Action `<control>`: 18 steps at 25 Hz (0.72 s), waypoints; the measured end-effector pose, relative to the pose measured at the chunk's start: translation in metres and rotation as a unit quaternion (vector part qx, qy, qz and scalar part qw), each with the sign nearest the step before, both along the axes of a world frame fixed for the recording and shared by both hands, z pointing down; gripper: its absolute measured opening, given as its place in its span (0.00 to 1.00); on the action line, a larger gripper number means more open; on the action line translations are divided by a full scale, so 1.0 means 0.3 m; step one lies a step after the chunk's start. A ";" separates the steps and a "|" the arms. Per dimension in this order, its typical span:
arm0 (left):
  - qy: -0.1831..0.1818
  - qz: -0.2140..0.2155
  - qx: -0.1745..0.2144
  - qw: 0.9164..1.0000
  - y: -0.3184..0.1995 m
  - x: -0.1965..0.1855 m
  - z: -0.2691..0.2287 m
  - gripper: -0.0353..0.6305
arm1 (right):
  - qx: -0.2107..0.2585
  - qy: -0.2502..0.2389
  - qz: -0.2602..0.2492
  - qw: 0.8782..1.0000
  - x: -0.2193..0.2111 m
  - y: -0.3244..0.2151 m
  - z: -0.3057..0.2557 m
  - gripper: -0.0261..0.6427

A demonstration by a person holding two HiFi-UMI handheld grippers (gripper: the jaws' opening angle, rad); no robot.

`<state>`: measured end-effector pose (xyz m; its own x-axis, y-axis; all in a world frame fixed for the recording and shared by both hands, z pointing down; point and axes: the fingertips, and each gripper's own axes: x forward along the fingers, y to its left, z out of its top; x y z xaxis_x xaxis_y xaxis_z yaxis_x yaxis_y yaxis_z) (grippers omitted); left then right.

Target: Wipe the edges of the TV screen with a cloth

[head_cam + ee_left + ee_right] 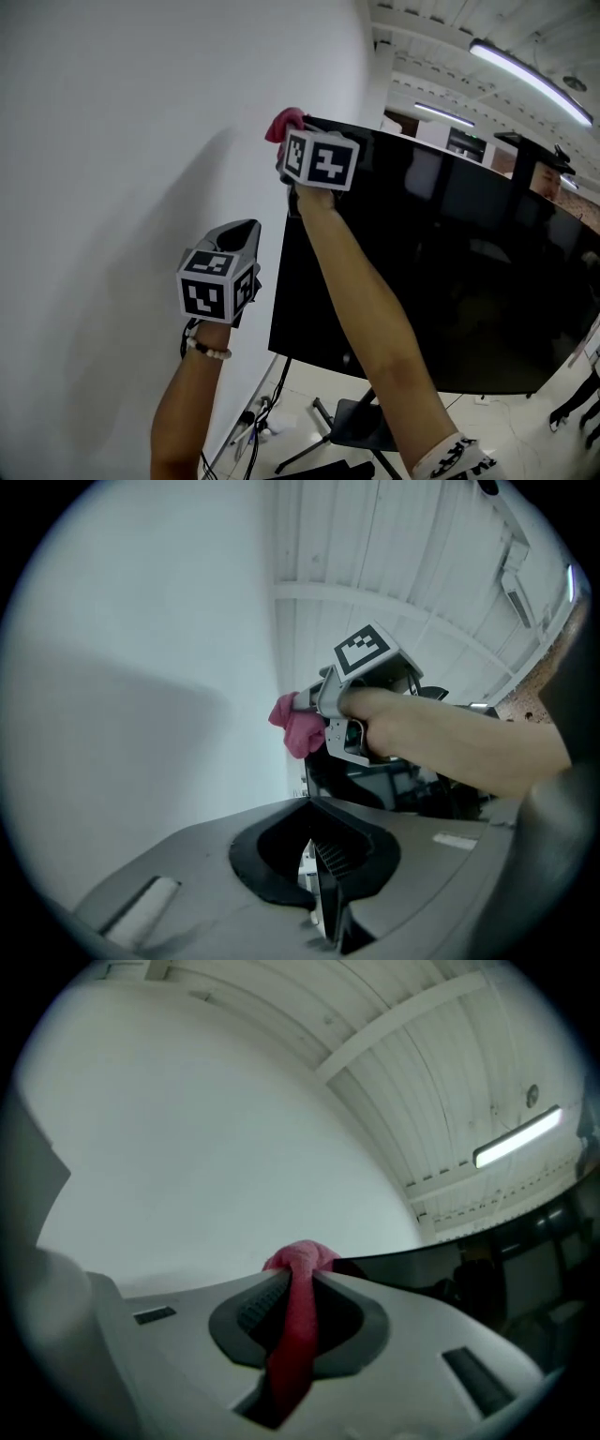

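Pinching the pink cloth (298, 1262) between its jaws, the right gripper (292, 1309) holds it at the TV (450, 272)'s upper corner; the left gripper (320, 878)'s jaws are pressed together, empty.

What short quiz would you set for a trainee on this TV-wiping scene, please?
1. Where on the TV is the pink cloth?
A. At its upper corner next to the wall
B. At its bottom edge
C. At the middle of the screen
2. True or false: the left claw is pressing a second cloth against the TV.
3. Which claw grips the cloth?

Key: 1 A. 2 False: the left claw is shut, empty and away from the TV. 3 The right claw, shut on the cloth.
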<state>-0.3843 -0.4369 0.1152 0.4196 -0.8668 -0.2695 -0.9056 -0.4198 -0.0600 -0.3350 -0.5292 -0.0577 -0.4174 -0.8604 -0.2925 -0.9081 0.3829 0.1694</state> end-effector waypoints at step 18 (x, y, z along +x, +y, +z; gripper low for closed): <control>-0.005 0.022 -0.002 1.000 0.047 0.075 0.074 0.06 | -0.019 -0.083 -0.002 0.996 0.087 -0.021 0.209 0.12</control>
<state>-0.3618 -0.4229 0.1374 0.4604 -0.8485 -0.2609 -0.8855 -0.4599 -0.0669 -0.3088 -0.5356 0.0050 -0.3690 -0.8712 -0.3239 -0.9212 0.3892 0.0027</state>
